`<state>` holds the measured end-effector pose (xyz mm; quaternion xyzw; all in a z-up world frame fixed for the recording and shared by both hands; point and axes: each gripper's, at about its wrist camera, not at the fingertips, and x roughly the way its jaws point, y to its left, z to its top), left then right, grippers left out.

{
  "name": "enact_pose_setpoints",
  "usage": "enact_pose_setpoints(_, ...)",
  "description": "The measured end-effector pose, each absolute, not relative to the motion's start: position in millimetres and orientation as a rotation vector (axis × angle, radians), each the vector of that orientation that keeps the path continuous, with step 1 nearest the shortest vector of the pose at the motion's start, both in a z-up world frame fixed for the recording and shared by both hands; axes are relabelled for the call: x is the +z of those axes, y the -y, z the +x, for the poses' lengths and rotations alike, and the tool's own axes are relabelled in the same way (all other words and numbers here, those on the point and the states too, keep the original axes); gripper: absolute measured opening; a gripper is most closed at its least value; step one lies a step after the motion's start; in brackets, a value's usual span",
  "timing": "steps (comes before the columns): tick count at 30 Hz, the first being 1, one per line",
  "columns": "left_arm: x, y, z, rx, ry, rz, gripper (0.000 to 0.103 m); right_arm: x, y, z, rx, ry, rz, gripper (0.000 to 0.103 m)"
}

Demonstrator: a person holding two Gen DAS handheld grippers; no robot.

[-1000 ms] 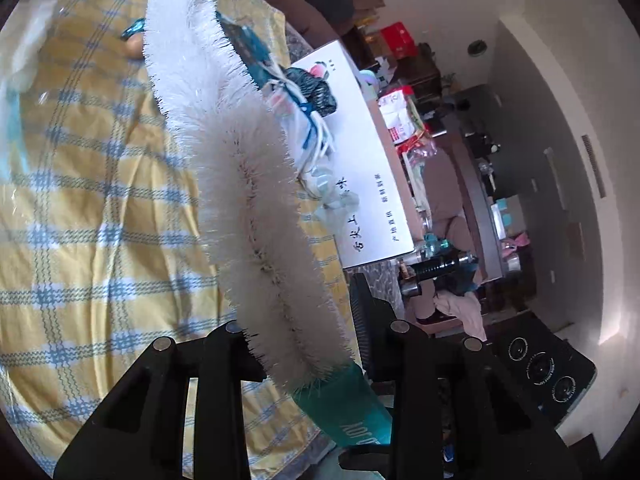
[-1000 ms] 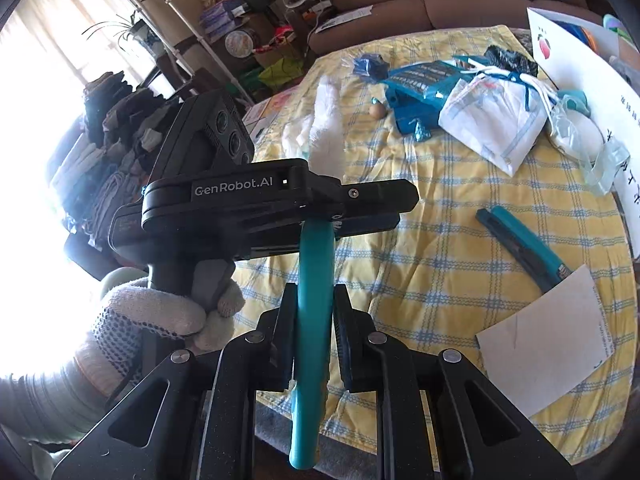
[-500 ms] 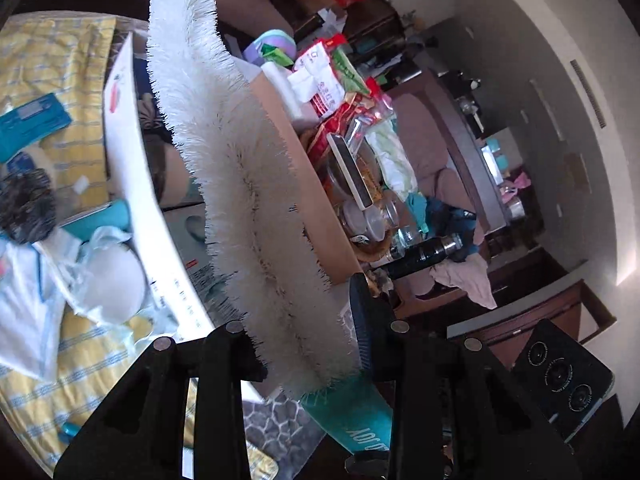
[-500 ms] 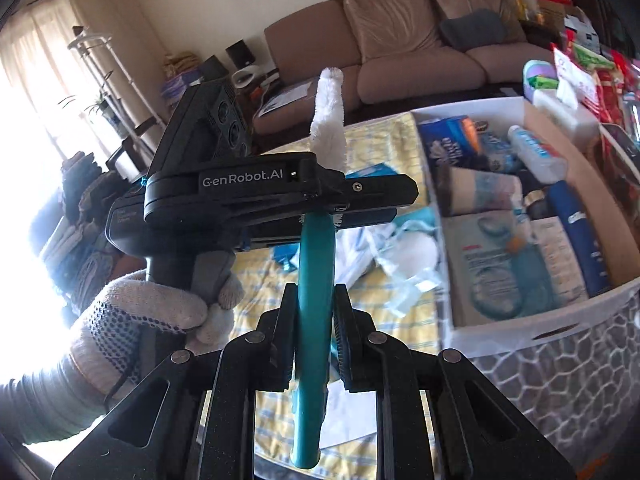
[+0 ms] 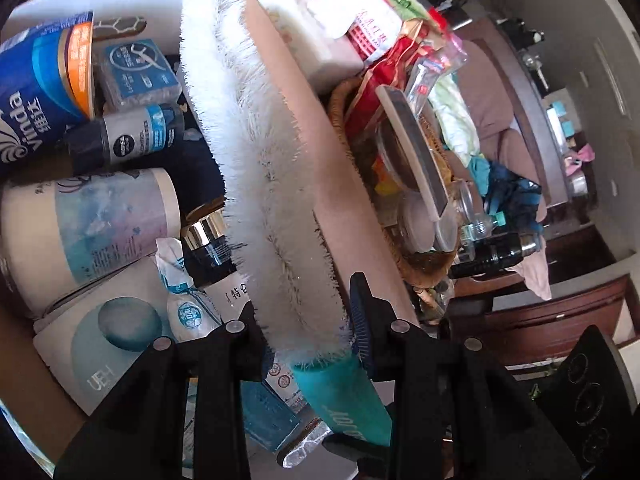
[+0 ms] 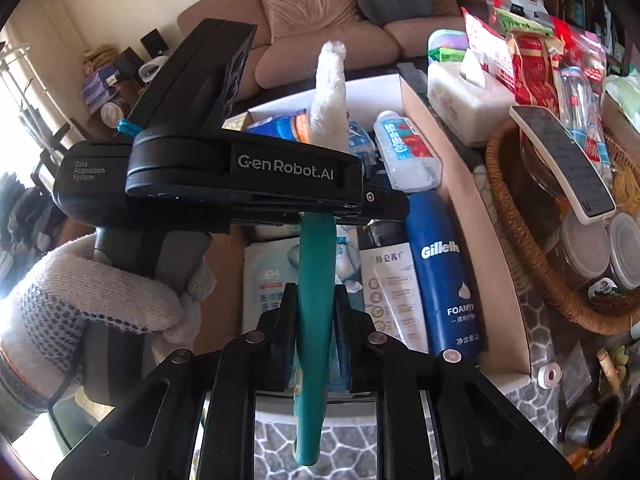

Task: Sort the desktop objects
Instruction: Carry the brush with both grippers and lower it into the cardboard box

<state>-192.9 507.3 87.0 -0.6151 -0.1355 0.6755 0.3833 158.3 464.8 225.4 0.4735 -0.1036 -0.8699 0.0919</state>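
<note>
- A gloved hand (image 6: 100,300) at the left of the right wrist view holds the black body of the left gripper (image 5: 310,330).
- The left gripper is clamped on the bottle brush (image 5: 260,152) where the white bristles meet the teal handle; the bristle end rises up and away from it.
- The right gripper (image 6: 314,322) is closed tight on the brush's teal handle (image 6: 314,292), nearer its free end, so both tools carry the one brush.
- The brush hangs over the open cardboard box (image 6: 472,200), above its middle.
- In the box lie a white tube (image 6: 394,292) and, just to its right against the right wall, a blue Gillette can (image 6: 444,280).
- Right of the box stands a wicker basket (image 6: 520,240) with a white remote (image 6: 560,160) leaning across it.
</note>
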Motion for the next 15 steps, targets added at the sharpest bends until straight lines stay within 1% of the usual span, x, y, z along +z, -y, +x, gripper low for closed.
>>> enact_pose_setpoints(4, 64.9, -510.3, -195.3, 1.708, 0.343, -1.636, 0.032, 204.4, -477.8, 149.8, -2.546, 0.277, 1.477, 0.016)
enact_pose_setpoints(6, 59.0, -511.7, -198.5, 1.706, 0.353, -1.647, 0.034, 198.3, -481.6, 147.2, -2.542, 0.275, 1.493, 0.016)
enact_pose_setpoints(8, 56.2, -514.7, -200.9, 1.722, 0.325, -1.650, 0.034, 191.9, -483.0, 143.4, -2.535, 0.280, 1.510, 0.016)
enact_pose_setpoints(11, 59.7, -517.1, -200.0, 1.755, 0.285, -1.645, 0.043, 179.9, -482.6, 137.1, -2.536, 0.271, 1.550, 0.016)
enact_pose_setpoints(13, 65.0, -514.8, -199.4, 1.782, 0.264, -1.635, 0.054, 171.8, -485.5, 133.1, -2.527, 0.307, 1.572, 0.016)
enact_pose_setpoints(15, 71.2, -511.3, -198.4, 1.795, 0.247, -1.618, 0.061, 166.1, -486.6, 131.5, -2.529, 0.308, 1.597, 0.016)
